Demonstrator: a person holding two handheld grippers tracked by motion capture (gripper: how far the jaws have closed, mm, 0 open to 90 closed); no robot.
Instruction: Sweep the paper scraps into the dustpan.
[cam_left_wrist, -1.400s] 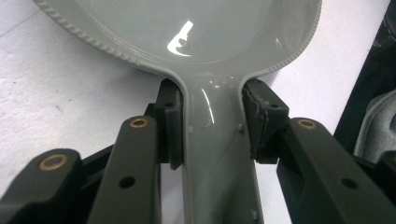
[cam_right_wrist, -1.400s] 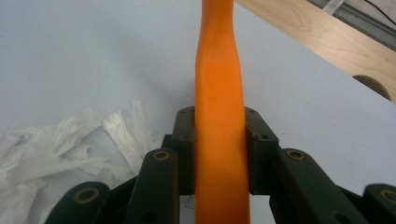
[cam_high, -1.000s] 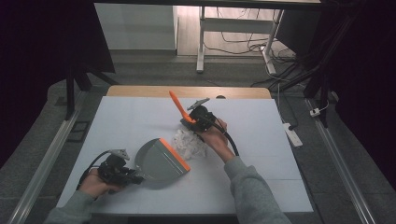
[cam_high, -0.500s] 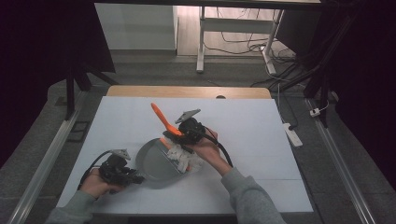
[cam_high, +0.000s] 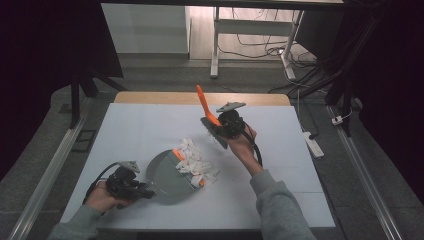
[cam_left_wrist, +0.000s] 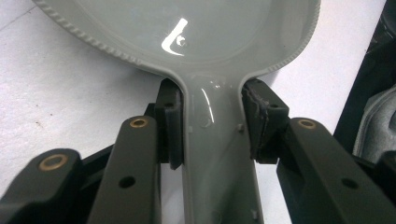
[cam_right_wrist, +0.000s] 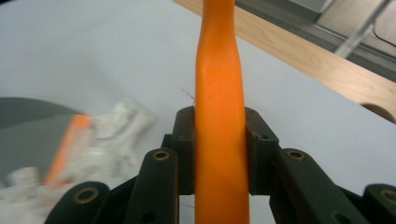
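Note:
A grey dustpan (cam_high: 165, 177) lies flat on the white table at front left. My left gripper (cam_high: 145, 192) is shut on its handle (cam_left_wrist: 212, 140), pads pressed against both sides. A heap of white paper scraps (cam_high: 195, 162) sits across the pan's orange lip (cam_high: 178, 154) and spills onto the table. My right gripper (cam_high: 216, 127) is shut on the orange handle (cam_high: 202, 102) of a brush, held above the table behind and to the right of the heap, with the dark bristles (cam_high: 216, 136) below. In the right gripper view the handle (cam_right_wrist: 219, 70) rises between the pads, with the scraps (cam_right_wrist: 116, 126) blurred at left.
A wooden strip (cam_high: 150, 97) runs along the table's far edge. A white power strip (cam_high: 312, 142) lies on the floor to the right, and metal rails flank both sides. Bare white table (cam_high: 140, 125) stretches behind the pan and to the right of the heap.
My right gripper swept the brush down-left to the pan's lip, then lifted back up and to the right. The scraps shifted onto the lip. The left gripper and pan stayed put.

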